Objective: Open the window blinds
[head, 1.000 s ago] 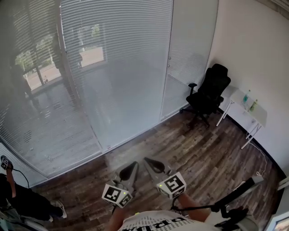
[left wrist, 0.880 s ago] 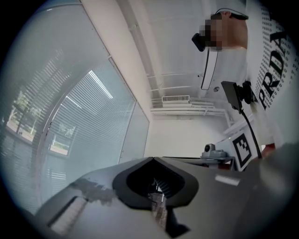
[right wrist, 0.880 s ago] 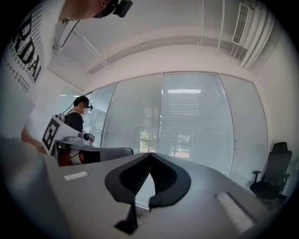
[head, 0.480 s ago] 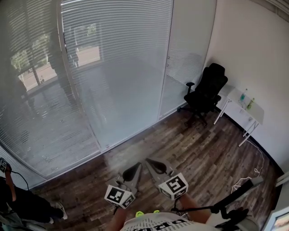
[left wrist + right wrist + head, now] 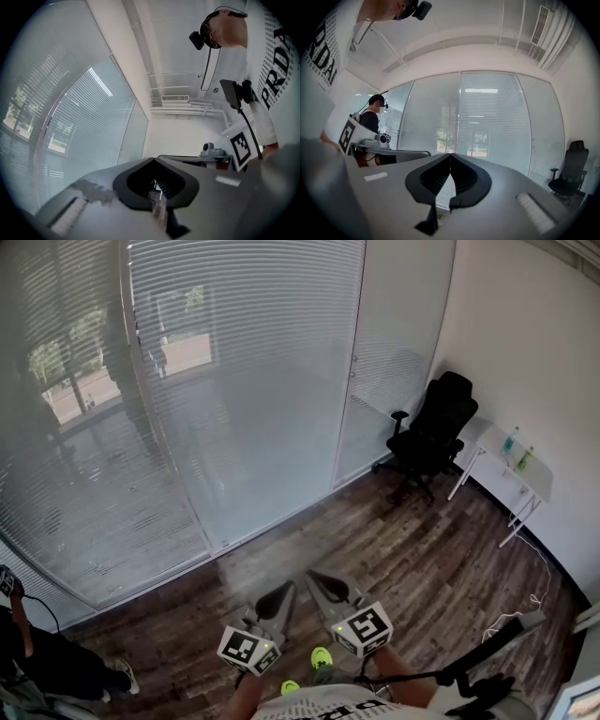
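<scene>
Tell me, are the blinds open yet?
Not yet. Nothing looks done: the blinds hang fully down. In hand: nothing, the left gripper and right gripper are both shut, empty and held low, well away from them. Left to do: reach the blinds and open them.

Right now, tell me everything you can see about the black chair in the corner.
The chair is a black office chair with a high back, a headrest, armrests and a spreading base. It stands upright on the wood floor in the corner, back toward the white wall, facing into the room. The blinds are close on one side and a small white table on the other. Its seat looks empty; only the floor touches it.
</scene>
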